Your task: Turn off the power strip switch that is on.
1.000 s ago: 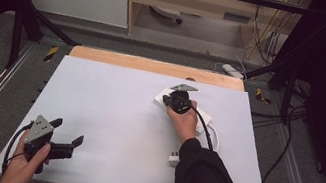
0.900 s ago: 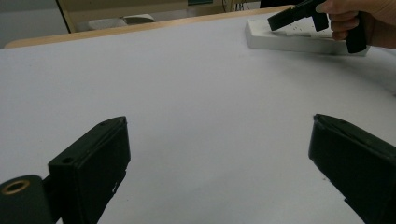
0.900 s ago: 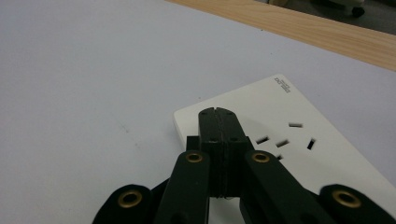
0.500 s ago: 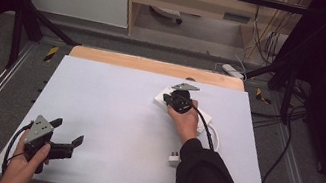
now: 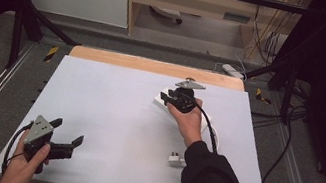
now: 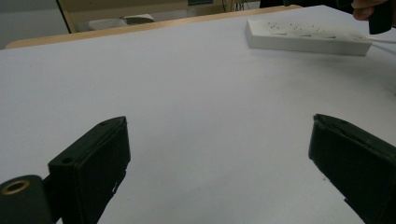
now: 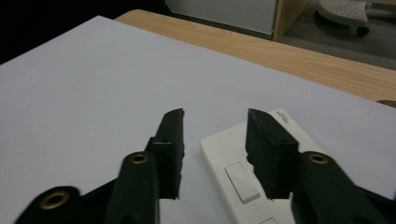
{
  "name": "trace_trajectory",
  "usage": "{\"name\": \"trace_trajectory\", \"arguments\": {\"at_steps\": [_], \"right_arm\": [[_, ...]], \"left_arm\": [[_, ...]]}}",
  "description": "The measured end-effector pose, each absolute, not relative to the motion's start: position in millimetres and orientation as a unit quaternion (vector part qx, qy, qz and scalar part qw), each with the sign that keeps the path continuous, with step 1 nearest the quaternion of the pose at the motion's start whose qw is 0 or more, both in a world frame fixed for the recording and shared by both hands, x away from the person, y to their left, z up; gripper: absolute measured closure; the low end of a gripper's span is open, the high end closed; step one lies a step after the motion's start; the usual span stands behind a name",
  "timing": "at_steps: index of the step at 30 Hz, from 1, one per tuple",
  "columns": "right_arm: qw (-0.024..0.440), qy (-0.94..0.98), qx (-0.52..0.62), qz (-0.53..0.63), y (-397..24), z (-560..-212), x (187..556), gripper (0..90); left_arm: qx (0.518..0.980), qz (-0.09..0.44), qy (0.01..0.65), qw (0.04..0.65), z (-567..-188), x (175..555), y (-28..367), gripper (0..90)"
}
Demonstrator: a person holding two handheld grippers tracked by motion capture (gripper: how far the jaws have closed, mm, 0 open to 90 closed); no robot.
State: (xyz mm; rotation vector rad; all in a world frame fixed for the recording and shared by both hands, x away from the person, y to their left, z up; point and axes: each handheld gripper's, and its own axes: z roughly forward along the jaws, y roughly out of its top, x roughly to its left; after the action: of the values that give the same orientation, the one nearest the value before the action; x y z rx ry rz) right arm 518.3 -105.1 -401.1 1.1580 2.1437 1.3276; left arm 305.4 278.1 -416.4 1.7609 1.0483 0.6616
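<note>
Jaws of the right gripper (image 7: 215,116) have just been opening, nothing between them, directly over the power strip's (image 7: 243,186) switch end; left gripper (image 5: 66,140) waits wide, well apart.

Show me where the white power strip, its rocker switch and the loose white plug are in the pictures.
white power strip (image 6: 303,36): left gripper view, on its top face.
rocker switch (image 7: 241,182): right gripper view, on the middle of the switch.
loose white plug (image 5: 176,160): high view, on the plug body.
</note>
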Motion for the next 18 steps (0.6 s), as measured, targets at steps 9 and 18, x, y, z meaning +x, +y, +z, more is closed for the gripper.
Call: {"name": "trace_trajectory", "arguments": {"at_steps": [9, 18], "right_arm": [[0.17, 0.754, 0.419, 0.477, -110, -386, 508, 26.2], [0.176, 0.749, 0.422, 0.48, -122, -374, 498, 5.9]], "left_arm": [[0.721, 0.27, 0.429, 0.473, -417, 305, 278, 5.4], [0.721, 0.27, 0.429, 0.472, -417, 305, 278, 5.4]]}}
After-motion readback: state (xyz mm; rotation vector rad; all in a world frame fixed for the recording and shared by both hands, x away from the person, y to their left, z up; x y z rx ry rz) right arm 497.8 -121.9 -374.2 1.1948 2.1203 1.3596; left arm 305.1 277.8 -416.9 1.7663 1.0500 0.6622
